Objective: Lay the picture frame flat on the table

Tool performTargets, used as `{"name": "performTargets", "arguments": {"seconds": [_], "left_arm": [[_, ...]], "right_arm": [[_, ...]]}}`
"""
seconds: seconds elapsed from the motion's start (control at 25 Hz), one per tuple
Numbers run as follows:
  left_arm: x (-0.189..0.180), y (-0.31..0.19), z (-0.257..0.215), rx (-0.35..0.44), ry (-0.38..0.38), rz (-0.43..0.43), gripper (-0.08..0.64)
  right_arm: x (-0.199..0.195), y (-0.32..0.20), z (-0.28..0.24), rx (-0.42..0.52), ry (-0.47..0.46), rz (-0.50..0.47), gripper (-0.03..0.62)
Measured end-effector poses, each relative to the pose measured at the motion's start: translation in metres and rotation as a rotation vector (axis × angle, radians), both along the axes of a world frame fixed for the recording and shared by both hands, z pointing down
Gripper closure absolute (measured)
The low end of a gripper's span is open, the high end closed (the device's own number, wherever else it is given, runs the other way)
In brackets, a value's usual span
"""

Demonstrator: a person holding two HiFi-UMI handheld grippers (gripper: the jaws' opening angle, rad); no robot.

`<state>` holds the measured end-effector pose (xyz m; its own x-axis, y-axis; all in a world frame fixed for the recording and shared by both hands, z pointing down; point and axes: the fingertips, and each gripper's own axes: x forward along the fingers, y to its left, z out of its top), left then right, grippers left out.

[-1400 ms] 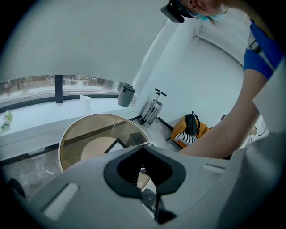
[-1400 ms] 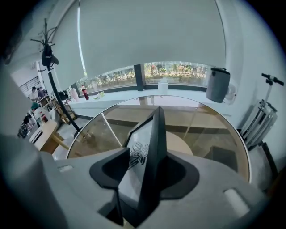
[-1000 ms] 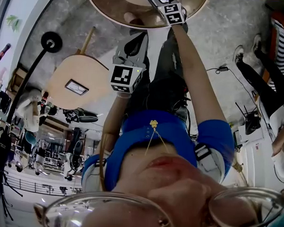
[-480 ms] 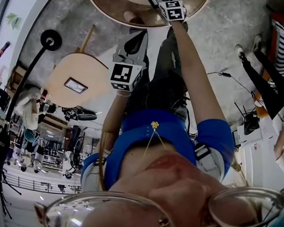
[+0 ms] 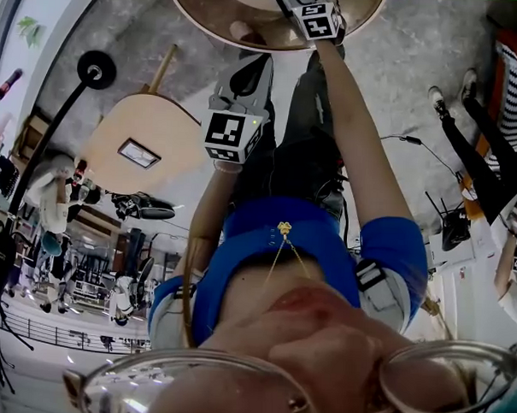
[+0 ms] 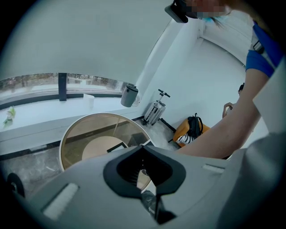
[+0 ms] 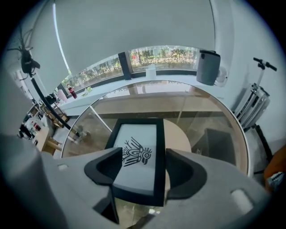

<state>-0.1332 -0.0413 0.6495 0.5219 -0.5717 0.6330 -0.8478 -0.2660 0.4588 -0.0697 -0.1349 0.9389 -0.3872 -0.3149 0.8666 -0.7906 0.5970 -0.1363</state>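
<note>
A round wooden side table [image 5: 181, 125] sat at the left of the head view, with a small dark-framed picture [image 5: 139, 153] lying on it. The head of a black floor lamp [image 5: 96, 68] was just up and left of it. At the right edge was a bystander in a striped top [image 5: 514, 80], with a cable [image 5: 415, 141] trailing nearby.

In the right gripper view a grey bin [image 7: 208, 67] stood at upper right beside the window strip [image 7: 163, 56]. A folded scooter [image 7: 259, 98] leaned at the right edge.

In the left gripper view an orange bag [image 6: 190, 132] lay right of centre.
</note>
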Motion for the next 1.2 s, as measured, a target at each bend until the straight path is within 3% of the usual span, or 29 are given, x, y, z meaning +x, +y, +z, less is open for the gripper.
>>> {"name": "performTargets", "arguments": {"seconds": [0.36, 0.92, 1.2], "left_arm": [[-0.004, 0.002, -0.014, 0.017, -0.007, -0.023, 0.563], [0.004, -0.012, -0.069, 0.091, -0.011, -0.017, 0.563], [0.002, -0.024, -0.113, 0.153, -0.016, -0.022, 0.563]], "right_arm": [[0.004, 0.010, -0.025, 0.017, -0.010, -0.073, 0.318], [-0.002, 0.018, -0.124, 0.067, -0.081, -0.256, 0.579], [-0.016, 0.021, -0.197, 0.106, -0.201, -0.324, 0.591]]}}
